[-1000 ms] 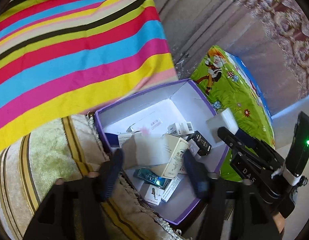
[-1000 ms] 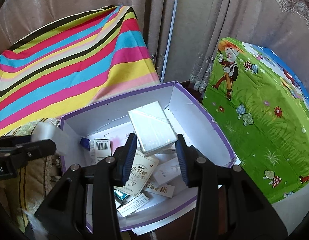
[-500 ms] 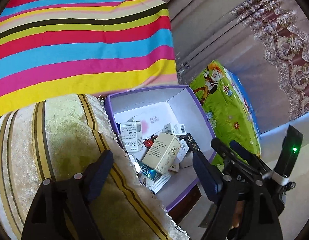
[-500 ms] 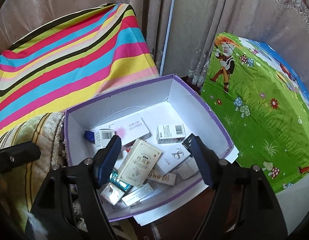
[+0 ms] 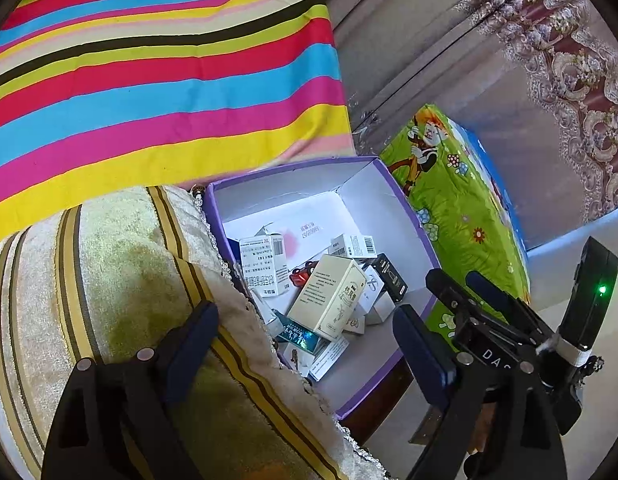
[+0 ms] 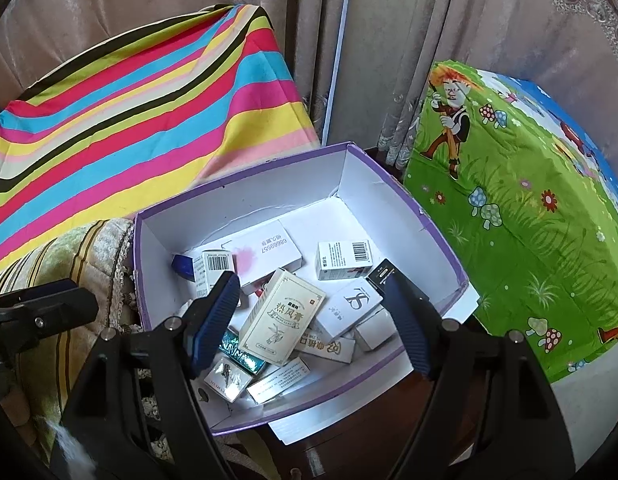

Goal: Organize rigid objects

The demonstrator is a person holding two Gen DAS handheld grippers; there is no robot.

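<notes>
A purple-rimmed white box (image 6: 245, 178) (image 5: 417, 216) holds several small rigid cartons. A cream carton with Chinese print (image 6: 281, 318) (image 5: 329, 296) lies on top in the middle. Around it lie a white barcoded carton (image 6: 343, 258), a flat white carton with a pink mark (image 6: 265, 250) and a black carton (image 6: 383, 272). My right gripper (image 6: 309, 320) is open and empty, just above the box's near half. My left gripper (image 5: 305, 344) is open and empty, over the box's left edge and the cushion. The right gripper also shows in the left wrist view (image 5: 489, 320).
A striped rainbow cloth (image 6: 129, 120) (image 5: 149, 80) covers furniture behind and left of the box. A beige striped cushion (image 5: 109, 280) (image 6: 69, 264) lies to the left. A green cartoon-print bundle (image 6: 529, 220) (image 5: 457, 192) stands at the right. Curtains (image 6: 389, 40) hang behind.
One second ago each gripper held a white carton over the box. Both have opened and let go, the cartons now lie in the box, and both grippers have drawn back.
</notes>
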